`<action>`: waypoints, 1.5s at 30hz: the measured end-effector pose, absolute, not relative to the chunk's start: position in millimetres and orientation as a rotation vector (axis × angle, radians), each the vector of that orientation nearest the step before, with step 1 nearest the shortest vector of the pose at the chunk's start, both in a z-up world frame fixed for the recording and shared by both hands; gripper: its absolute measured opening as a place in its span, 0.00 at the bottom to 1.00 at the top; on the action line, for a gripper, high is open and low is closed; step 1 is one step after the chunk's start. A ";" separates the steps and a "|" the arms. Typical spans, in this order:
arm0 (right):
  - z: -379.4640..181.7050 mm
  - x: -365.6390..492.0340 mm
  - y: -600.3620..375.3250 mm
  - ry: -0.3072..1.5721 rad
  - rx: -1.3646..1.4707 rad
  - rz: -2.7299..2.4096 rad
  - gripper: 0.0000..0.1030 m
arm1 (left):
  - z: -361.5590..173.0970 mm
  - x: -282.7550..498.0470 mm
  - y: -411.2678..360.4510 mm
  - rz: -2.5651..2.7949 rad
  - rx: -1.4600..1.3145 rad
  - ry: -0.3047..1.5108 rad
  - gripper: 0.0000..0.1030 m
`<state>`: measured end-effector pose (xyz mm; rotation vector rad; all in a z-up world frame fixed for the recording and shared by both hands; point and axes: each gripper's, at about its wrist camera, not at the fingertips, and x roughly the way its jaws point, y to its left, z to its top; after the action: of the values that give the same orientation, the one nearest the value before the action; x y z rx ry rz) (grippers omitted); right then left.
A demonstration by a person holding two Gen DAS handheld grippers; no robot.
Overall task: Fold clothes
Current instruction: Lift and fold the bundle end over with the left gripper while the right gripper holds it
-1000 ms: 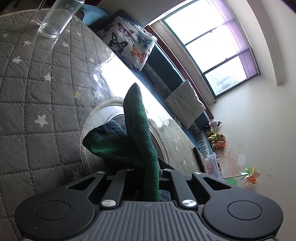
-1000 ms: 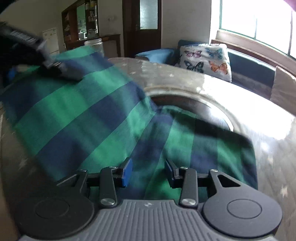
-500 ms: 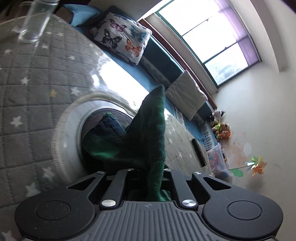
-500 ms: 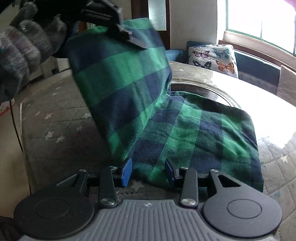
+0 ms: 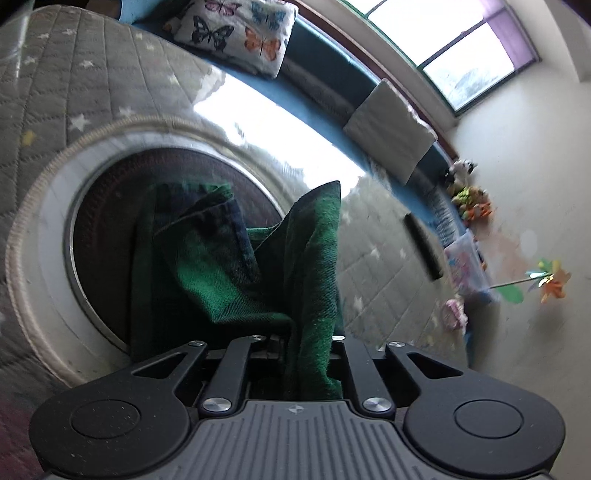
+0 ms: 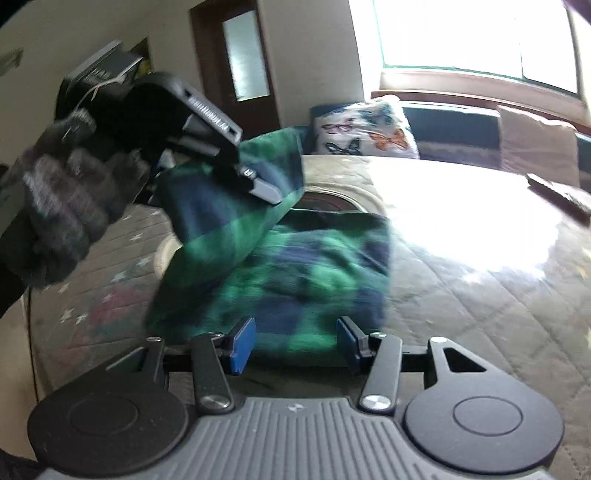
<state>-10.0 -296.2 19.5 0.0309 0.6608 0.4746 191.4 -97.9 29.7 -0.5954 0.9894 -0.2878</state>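
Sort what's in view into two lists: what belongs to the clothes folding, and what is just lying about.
Part of the job:
- green and blue plaid cloth
- left gripper, shut on a raised edge of the cloth
- right gripper, open at the near edge

Just lying about:
- butterfly pillow
- beige cushion
- dark remote-like bar
- pinwheel

A grey quilted cover with pale stars (image 5: pixel 96 92) lies over the bench, with a round ring-edged opening (image 5: pixel 48 229) set into it. Strong daylight glares off the surface (image 6: pixel 472 221). Behind runs a dark blue window seat (image 5: pixel 332 70) carrying a butterfly-print cushion (image 5: pixel 240 33) and a plain beige cushion (image 5: pixel 391 133). Above it a wide window (image 6: pixel 472 37) glows white, a purple curtain (image 5: pixel 513 29) at its edge. A dark wooden door with a frosted pane (image 6: pixel 243 59) stands in the pale wall. Soft toys (image 5: pixel 469 195) and a paper pinwheel (image 5: pixel 550 284) sit by the cream wall (image 5: pixel 535 166).
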 end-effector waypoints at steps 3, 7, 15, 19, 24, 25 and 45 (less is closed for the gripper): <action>13.5 -6.9 -302.9 0.669 0.058 0.484 0.48 | 28.2 194.0 -109.9 -0.279 -0.572 1.004 0.13; 8.4 -5.1 -305.9 0.670 0.085 0.498 0.48 | 29.1 195.7 -123.2 -0.273 -0.547 1.016 0.30; 4.9 -5.6 -308.8 0.671 0.109 0.516 0.48 | 17.1 197.4 -143.8 -0.291 -0.503 1.034 0.46; 4.1 -4.6 -309.5 0.671 0.115 0.515 0.48 | 14.4 195.7 -147.6 -0.322 -0.510 1.025 0.52; 2.6 -5.1 -306.3 0.672 0.112 0.509 0.49 | 10.1 193.0 -149.9 -0.396 -0.525 1.019 0.55; 2.6 -5.2 -305.6 0.672 0.110 0.507 0.49 | 9.2 192.1 -149.8 -0.407 -0.531 1.020 0.55; 41.9 -15.1 -298.9 0.573 0.091 0.467 0.47 | -7.0 193.1 -143.5 -0.612 -0.600 1.018 0.64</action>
<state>-15.1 -298.9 41.9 0.0905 0.5732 0.4671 193.1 -143.5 -7.0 -0.6001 1.0184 -0.6120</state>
